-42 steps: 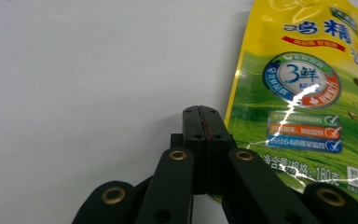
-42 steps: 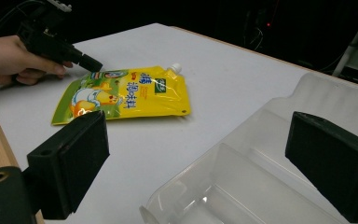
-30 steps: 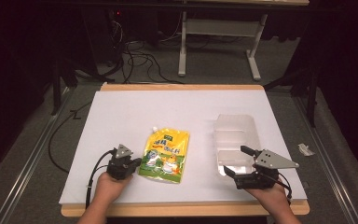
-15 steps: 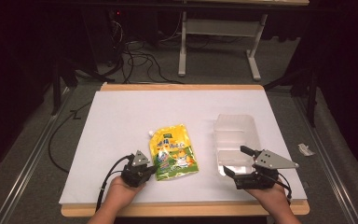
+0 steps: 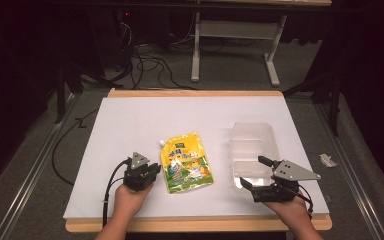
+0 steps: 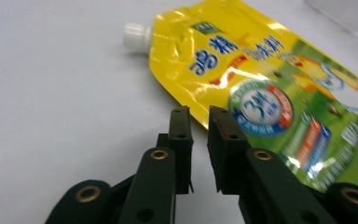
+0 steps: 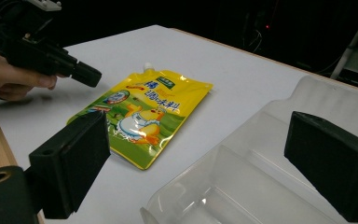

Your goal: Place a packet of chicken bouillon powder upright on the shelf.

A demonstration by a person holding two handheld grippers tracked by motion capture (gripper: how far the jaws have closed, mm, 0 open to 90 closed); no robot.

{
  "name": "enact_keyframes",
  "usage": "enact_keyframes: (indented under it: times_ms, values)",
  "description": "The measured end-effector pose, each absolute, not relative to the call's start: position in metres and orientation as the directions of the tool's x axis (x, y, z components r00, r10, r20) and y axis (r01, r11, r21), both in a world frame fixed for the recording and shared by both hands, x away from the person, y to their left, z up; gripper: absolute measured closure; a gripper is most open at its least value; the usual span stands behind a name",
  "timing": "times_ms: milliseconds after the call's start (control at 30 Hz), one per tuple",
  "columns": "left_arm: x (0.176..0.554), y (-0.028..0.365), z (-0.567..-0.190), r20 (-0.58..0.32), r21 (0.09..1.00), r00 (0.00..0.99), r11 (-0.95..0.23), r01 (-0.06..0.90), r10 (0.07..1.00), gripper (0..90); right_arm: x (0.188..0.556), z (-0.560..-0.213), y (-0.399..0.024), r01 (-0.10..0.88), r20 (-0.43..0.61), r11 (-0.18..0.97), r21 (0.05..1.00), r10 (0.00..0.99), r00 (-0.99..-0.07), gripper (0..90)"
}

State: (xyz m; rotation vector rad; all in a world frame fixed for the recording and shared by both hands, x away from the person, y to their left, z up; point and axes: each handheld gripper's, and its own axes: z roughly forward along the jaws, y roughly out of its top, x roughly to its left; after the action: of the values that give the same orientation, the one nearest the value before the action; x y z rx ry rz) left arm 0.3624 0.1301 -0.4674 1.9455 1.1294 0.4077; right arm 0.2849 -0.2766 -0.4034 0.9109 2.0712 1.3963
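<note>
A yellow spouted pouch (image 5: 186,162) lies flat mid-table, its white cap (image 6: 137,36) at the far left corner. My left gripper (image 5: 152,170) rests on the table just left of the pouch's near half. Its jaws have just been opening and stand open by a narrow gap (image 6: 199,112) with nothing between them; the pouch (image 6: 261,79) lies just beyond the tips. My right gripper (image 5: 254,172) is open wide over the near end of a clear plastic container (image 5: 252,142). Its jaws (image 7: 200,163) hold nothing, and the left gripper (image 7: 86,74) and the pouch (image 7: 140,116) lie farther off.
The white table top (image 5: 130,120) has a wooden edge (image 5: 195,225) at the front. Dark floor with cables (image 5: 145,55) and a desk frame (image 5: 230,35) lies beyond the far edge. A small white scrap (image 5: 326,160) lies on the floor at the right.
The left gripper moved right to the pouch and pushed its near end rightward, so the pouch turned. It then drew back slightly. The right gripper stayed put.
</note>
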Motion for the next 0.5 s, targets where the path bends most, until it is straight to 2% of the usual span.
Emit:
enact_keyframes:
  times_ms: [67, 100, 200, 233, 267, 300, 500]
  values:
    - [0.369, 0.128, -0.468, -0.15, 0.791, 0.515, -0.209, 0.574, 0.844, 76.5, 0.285, -0.403, -0.276, 0.259, -0.023, 0.259, 0.93, 0.747, -0.665, 6.8]
    - [0.372, 0.127, -0.468, -0.166, 0.79, 0.506, -0.193, 0.582, 0.846, 70.0, 0.285, -0.404, -0.276, 0.266, -0.017, 0.256, 0.929, 0.749, -0.663, 6.9]
    - [0.384, 0.125, -0.469, -0.175, 0.792, 0.476, -0.164, 0.588, 0.862, 61.3, 0.285, -0.404, -0.276, 0.267, -0.02, 0.26, 0.928, 0.75, -0.661, 6.9]
    - [0.389, 0.125, -0.47, -0.176, 0.793, 0.467, -0.157, 0.589, 0.866, 61.3, 0.285, -0.404, -0.276, 0.268, -0.016, 0.256, 0.929, 0.75, -0.661, 7.0]
    - [0.393, 0.125, -0.471, -0.169, 0.792, 0.463, -0.159, 0.589, 0.87, 58.1, 0.286, -0.405, -0.276, 0.265, -0.018, 0.257, 0.929, 0.749, -0.662, 7.0]
    - [0.402, 0.126, -0.475, -0.199, 0.791, 0.442, -0.123, 0.599, 0.875, 53.3, 0.286, -0.405, -0.277, 0.27, -0.018, 0.26, 0.927, 0.749, -0.662, 7.1]
    - [0.422, 0.123, -0.481, -0.273, 0.765, 0.434, -0.08, 0.639, 0.859, 48.8, 0.286, -0.405, -0.277, 0.268, -0.019, 0.26, 0.928, 0.75, -0.662, 7.2]
